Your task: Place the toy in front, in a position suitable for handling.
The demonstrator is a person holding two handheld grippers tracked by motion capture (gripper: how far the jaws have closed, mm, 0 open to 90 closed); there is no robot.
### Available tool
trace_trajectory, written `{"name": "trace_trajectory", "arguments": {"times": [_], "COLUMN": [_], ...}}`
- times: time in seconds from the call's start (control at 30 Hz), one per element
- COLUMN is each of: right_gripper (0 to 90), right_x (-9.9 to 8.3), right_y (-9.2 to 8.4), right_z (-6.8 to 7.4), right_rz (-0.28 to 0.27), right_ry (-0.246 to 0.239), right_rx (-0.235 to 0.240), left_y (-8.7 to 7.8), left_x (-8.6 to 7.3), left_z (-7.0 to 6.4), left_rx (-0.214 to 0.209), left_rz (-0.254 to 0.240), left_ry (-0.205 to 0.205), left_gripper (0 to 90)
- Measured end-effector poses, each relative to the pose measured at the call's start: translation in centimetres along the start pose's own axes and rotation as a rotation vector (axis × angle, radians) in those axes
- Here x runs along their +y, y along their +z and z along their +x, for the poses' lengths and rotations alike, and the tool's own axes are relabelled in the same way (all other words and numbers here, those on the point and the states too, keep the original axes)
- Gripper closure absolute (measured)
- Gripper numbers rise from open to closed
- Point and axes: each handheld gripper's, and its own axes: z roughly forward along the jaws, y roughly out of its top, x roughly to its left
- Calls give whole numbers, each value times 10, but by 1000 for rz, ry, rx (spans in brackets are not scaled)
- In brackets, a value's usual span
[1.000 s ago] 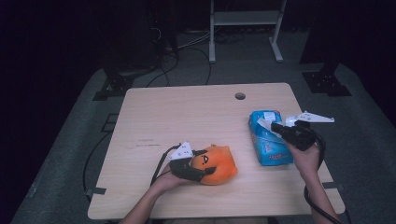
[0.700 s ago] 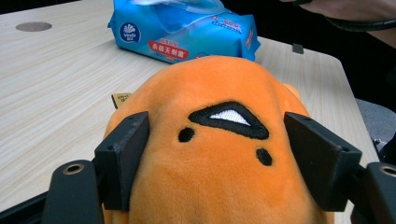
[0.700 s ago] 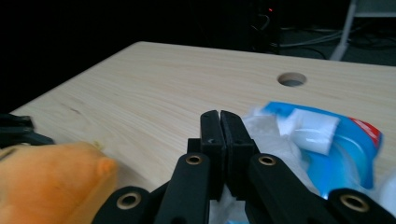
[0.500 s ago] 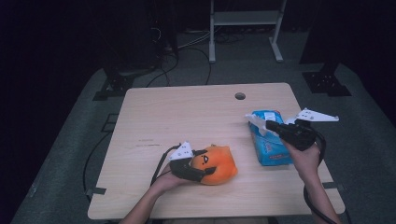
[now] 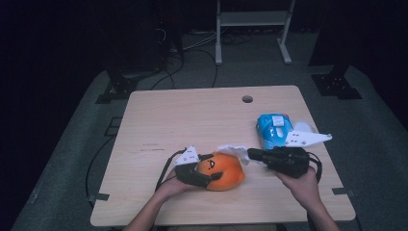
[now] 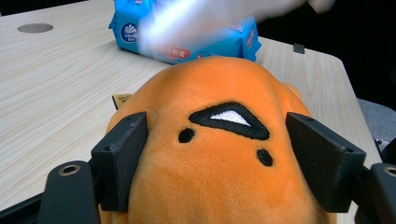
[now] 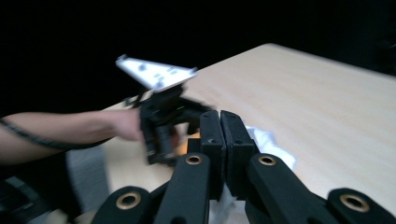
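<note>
My left gripper (image 5: 204,177), fingers just easing apart, clamps the orange plush (image 5: 225,171); my right gripper (image 5: 255,154) pinches a white tissue (image 5: 232,149) beside it.

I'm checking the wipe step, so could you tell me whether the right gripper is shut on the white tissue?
Yes: the right gripper has its jaws pressed together with the white tissue pinched between them.

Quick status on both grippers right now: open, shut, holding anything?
Left gripper: jaws on either side of the orange plush toy, just been opening a little.
Right gripper: jaws shut on a white wipe.
</note>
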Motion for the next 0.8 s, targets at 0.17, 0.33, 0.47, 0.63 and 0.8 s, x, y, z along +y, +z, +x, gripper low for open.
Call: {"name": "trace_trajectory", "arguments": {"times": [0.17, 0.33, 0.47, 0.63, 0.8], "right_gripper": [881, 877, 852, 700, 628], "right_x": [-10, -30, -41, -43, -48], "right_y": [25, 62, 80, 84, 89], "right_z": [-6, -36, -45, -39, -31], "right_rz": [56, 124, 169, 181, 188], "right_ry": [47, 128, 131, 76, 50], "right_rx": [76, 73, 29, 8, 19], "left_y": [0, 0, 0, 1, 0], "left_x": [0, 0, 0, 0, 1], "left_z": [0, -2, -2, -3, -6], "left_rx": [-4, -10, -12, -17, -17], "left_rz": [-2, -2, 1, 10, 31], "left_ry": [14, 32, 35, 52, 79], "left_gripper": [225, 223, 217, 213, 201]}}
